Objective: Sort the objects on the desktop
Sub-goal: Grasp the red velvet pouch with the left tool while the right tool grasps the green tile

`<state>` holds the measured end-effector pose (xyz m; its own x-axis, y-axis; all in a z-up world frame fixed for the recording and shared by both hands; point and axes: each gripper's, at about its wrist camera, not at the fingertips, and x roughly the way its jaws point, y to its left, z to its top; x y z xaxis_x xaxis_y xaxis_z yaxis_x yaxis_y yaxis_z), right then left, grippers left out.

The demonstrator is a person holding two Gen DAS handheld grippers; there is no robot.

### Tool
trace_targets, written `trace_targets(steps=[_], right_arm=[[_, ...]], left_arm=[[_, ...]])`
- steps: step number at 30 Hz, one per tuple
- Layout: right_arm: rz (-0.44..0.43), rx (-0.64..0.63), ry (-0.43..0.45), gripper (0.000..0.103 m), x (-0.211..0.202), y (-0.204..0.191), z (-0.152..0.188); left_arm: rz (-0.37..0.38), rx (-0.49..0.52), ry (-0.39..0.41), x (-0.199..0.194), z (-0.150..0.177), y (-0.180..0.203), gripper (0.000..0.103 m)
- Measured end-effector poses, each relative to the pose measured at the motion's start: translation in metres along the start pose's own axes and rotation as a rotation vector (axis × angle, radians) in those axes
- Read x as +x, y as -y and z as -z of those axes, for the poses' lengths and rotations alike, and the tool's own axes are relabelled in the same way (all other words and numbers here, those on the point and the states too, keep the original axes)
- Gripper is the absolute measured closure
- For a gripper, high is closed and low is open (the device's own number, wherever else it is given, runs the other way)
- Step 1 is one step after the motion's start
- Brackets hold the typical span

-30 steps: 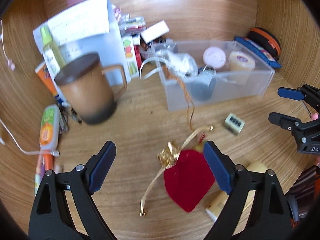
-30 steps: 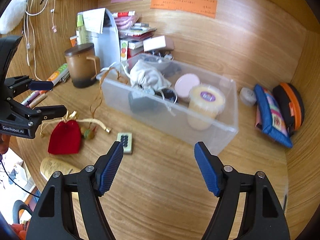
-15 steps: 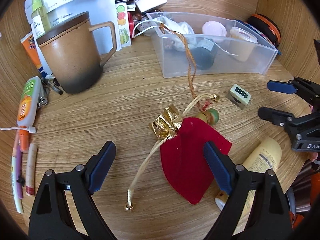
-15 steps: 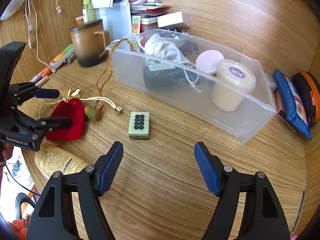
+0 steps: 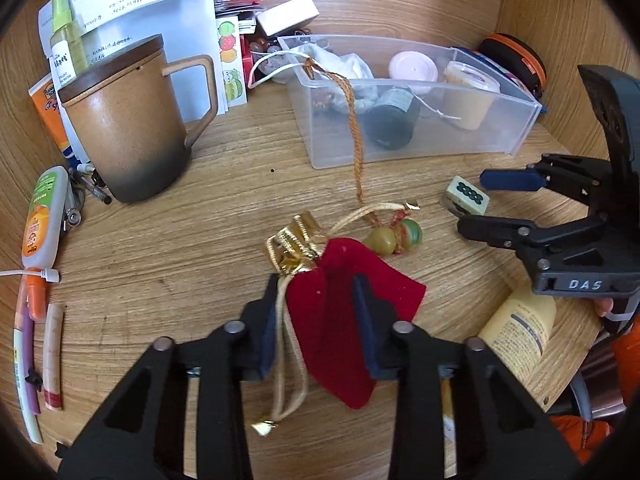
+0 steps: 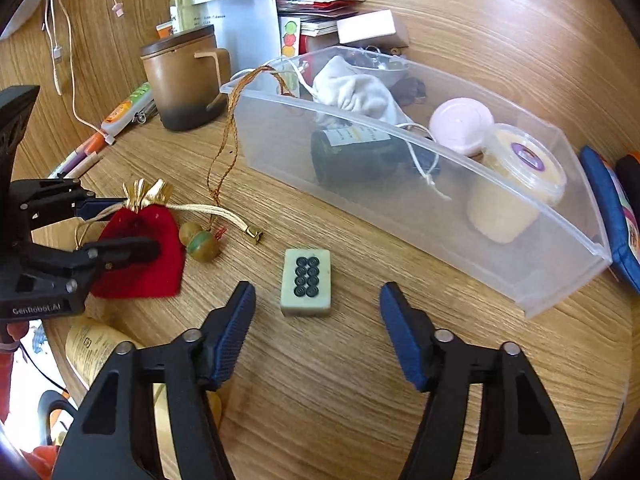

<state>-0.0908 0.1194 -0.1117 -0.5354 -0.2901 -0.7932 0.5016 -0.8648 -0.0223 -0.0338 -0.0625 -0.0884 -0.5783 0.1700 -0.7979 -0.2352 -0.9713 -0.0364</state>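
Landmark: clear plastic bin, long, thin-walled, on the wood-grain table.

Far left of the bin: flat white-and-orange tube and a few slim pens lying side by side at the table edge.

Left of the bin: brown glazed ceramic mug, matte, darkening to near-black at the base, squared handle, flat wooden lid on top.

In front of the bin, toward its left end: red velvet drawstring pouch, soft and rumpled, crinkled gold foil collar at the neck, flat pale-gold cord with a small metal end cap. Left tongs closing on the pouch; cloth bunched up between the blue ribbed pads, both pads against the velvet.

Just beside the pouch, bin side: two smooth round beads, tan and green, on a twisted brown cord that runs up over the bin's rim.

In front of the bin's middle: small rectangular mahjong tile, cream face with eight dark rings, greenish back, lying flat. Right tongs moderately wide and closing; tile sits between the tips, neither pad touching it.

Inside the bin, left to right: crumpled white cloth bag, dark glass jar on its side, pink round lid, beige lidded tub.

Right of the bin: blue fabric case.
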Motion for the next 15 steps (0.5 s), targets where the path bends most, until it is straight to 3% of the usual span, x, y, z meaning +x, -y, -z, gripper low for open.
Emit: trace_targets(steps=[7,11,15], right_arm=[[0.000,-0.025,0.003,0.061,0.007,-0.004,-0.003],[-0.031,-0.023,0.008,0.081,0.007,-0.004,-0.003],[-0.037,-0.023,0.012,0.081,0.005,-0.005,-0.001]], left_arm=[[-0.001,-0.014,0.021,-0.003,-0.003,-0.006,0.085],[-0.006,-0.022,0.039,-0.009,-0.005,-0.008,0.086],[-0.009,-0.026,0.066,-0.018,-0.008,-0.008,0.086]])
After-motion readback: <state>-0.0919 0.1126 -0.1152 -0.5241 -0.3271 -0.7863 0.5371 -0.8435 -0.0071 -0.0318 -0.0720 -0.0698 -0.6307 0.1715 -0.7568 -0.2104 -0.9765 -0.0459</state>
